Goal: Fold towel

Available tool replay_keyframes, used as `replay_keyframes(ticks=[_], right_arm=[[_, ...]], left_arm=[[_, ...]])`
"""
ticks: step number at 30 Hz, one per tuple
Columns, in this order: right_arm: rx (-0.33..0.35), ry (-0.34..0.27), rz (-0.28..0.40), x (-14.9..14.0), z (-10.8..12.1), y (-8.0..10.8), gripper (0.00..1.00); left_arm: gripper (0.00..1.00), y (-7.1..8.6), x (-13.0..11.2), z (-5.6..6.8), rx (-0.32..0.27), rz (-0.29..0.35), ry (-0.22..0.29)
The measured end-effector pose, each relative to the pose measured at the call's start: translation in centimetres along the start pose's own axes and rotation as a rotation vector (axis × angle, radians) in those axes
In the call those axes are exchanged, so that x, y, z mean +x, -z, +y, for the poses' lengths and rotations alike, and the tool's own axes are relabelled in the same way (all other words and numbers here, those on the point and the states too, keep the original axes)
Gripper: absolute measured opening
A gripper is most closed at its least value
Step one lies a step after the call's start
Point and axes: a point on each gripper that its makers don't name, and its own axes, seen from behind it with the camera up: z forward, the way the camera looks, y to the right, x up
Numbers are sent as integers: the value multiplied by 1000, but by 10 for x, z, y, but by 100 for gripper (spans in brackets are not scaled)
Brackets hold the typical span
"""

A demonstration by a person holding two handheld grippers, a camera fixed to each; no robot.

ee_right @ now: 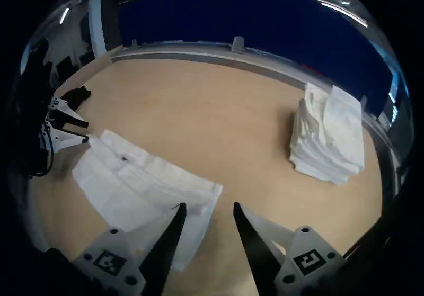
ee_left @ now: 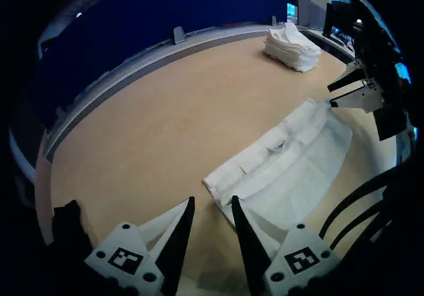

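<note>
**Pale wooden tabletop (ee_left: 159,121), one white towel (ee_left: 286,163) between two spread claws**

Behind the tabletop runs a dark blue partition (ee_left: 159,15), with a grey strip along its foot. I see the white towel lying flat on the wood as a long strip. A rumpled, doubled band runs down its length.

In the left gripper view my left claw (ee_left: 212,198) is spread, with bare wood showing between its two fingers and nothing gripped. Its right finger sits over the near corner of the towel; I cannot tell whether it touches the cloth. At the far end of the towel I see the right claw (ee_left: 329,96), its fingertips just beside the cloth's edge.

In the right gripper view the right claw (ee_right: 209,204) is also spread and holds nothing. Its left finger overlaps the towel's (ee_right: 143,185) near edge, while its right finger is over bare wood. The left claw (ee_right: 87,132) shows at the towel's far corner, fingers apart and tips close to the cloth.

A stack of folded white towels (ee_left: 291,47) stands well apart from the flat towel, near the partition. In the right gripper view that stack (ee_right: 328,137) lies off to the right.
</note>
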Motion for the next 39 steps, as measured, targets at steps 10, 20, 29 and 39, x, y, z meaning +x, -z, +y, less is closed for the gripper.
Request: replay_keyframes(ticks=[10,20,29,39], right_arm=[[-30,-4,46,16,5,1,100],[-29,-5,61,20,4,9,100],[-15,4,56,15,-2,16,100],[33,23,42,2,-18,26,100]], left_arm=[[69,4,11,-11,39,41,0],[88,10,11,-15,44,51,27],[88,19,9,-13,44,51,28],[93,44,-6,-14,71,62,101]])
